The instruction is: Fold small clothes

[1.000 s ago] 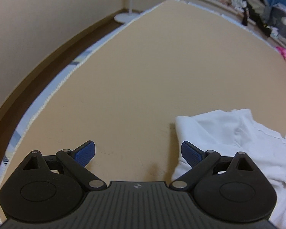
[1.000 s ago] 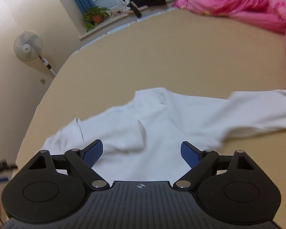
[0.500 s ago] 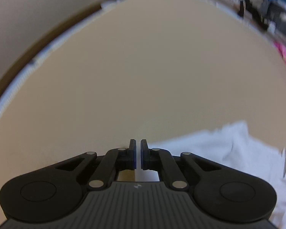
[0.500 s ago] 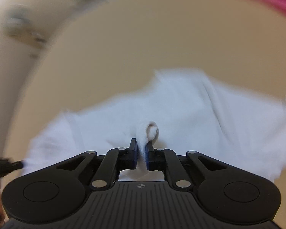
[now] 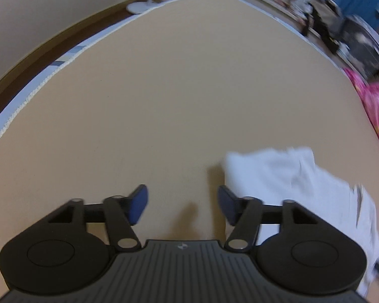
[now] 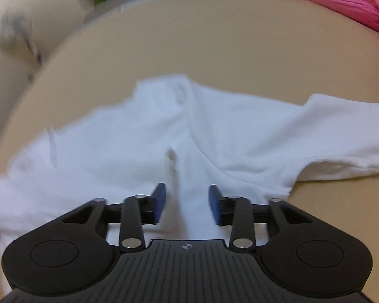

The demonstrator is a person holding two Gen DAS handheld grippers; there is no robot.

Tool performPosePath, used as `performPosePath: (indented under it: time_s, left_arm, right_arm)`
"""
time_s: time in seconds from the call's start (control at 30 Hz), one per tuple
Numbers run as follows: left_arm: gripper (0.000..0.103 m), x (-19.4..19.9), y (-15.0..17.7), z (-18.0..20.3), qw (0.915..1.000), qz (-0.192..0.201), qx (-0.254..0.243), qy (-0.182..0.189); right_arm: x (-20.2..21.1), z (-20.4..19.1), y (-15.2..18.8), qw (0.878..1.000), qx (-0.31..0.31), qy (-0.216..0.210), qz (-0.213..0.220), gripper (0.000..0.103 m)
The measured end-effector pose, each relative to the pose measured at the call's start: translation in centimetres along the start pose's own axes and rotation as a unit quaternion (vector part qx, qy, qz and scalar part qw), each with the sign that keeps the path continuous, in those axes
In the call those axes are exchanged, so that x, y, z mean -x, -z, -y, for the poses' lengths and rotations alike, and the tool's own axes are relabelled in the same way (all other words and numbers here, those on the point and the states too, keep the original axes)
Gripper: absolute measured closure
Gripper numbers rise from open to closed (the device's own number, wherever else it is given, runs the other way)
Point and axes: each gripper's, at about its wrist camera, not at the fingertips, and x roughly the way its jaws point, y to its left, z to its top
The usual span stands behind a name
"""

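Both tools opening, empty: left tool beside the white garment, right tool above it; next, grip an edge to fold.

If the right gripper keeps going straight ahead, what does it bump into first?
Most likely the white shirt: the right gripper, jaws opening, points down at its cloth, with nothing in between.
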Motion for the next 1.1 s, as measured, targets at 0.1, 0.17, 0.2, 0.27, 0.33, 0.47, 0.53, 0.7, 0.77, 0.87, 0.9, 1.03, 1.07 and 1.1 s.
performPosePath:
  time_s: [0.1,0.17,0.2,0.27,0.33,0.47,0.53,0.7,0.77,0.87,0.9,1.03,1.07,1.1]
  left_arm:
    - [0.032,0.0,0.5,0.2,0.9998,-0.009,-0.018,-0.004]
    - [0.032,-0.2,0.3,0.0,0.9996,-0.018,-0.02,-0.007]
    - [0.032,-0.4,0.1,-0.2,0.9996,-0.023,-0.018,-0.005]
    - [0.032,-1.0,-0.8,0.1,0.999,-0.038,-0.022,-0.005]
    - [0.032,-1.9,-2.1,0.7,0.998,-0.055,-0.031,0.001]
    - [0.027,-4.2,-4.2,2.1,0.9949,-0.088,-0.046,0.016]
    - [0.026,-5.3,-4.6,2.7,0.9936,-0.099,-0.053,0.007]
    - [0.022,-6.8,-4.6,3.4,0.9913,-0.111,-0.071,0.005]
    - [0.022,-6.5,-4.6,3.2,0.9916,-0.108,-0.069,0.017]
    - [0.022,-6.2,-4.2,2.4,0.9915,-0.112,-0.057,0.034]
    - [0.022,-6.1,-4.1,2.2,0.9916,-0.11,-0.056,0.037]
    - [0.023,-6.3,-4.0,2.4,0.9922,-0.107,-0.055,0.034]
    - [0.04,-6.3,-4.1,2.8,0.9935,-0.096,-0.056,0.024]
    - [0.1,-6.0,-4.2,3.3,0.994,-0.084,-0.07,0.013]
  right_arm:
    - [1.1,-3.9,0.4,0.997,0.029,-0.074,0.004,0.057]
    - [0.5,-7.9,1.7,0.988,0.043,-0.142,-0.03,0.058]
    - [-0.2,-10.2,2.5,0.983,0.045,-0.173,-0.052,0.058]
    - [-1.9,-13.8,3.6,0.971,0.022,-0.217,-0.096,0.063]
    - [-4.7,-16.9,4.2,0.956,-0.043,-0.25,-0.146,0.063]
    - [-9.1,-20.9,4.8,0.934,-0.171,-0.247,-0.192,0.062]
    - [-10.4,-22.2,5.7,0.928,-0.208,-0.226,-0.21,0.059]
    - [-12.6,-22.6,7.5,0.906,-0.294,-0.193,-0.235,0.054]
    - [-13.6,-22.8,8.5,0.891,-0.321,-0.203,-0.247,0.054]
    - [-13.7,-22.8,9.0,0.874,-0.352,-0.23,-0.243,0.054]
    - [-13.6,-22.6,8.9,0.87,-0.364,-0.237,-0.232,0.054]
    - [-13.5,-23.4,8.1,0.899,-0.329,-0.215,-0.191,0.098]
    - [-13.3,-24.0,7.9,0.911,-0.298,-0.218,-0.185,0.097]
    - [-12.9,-24.5,7.8,0.921,-0.269,-0.222,-0.177,0.097]
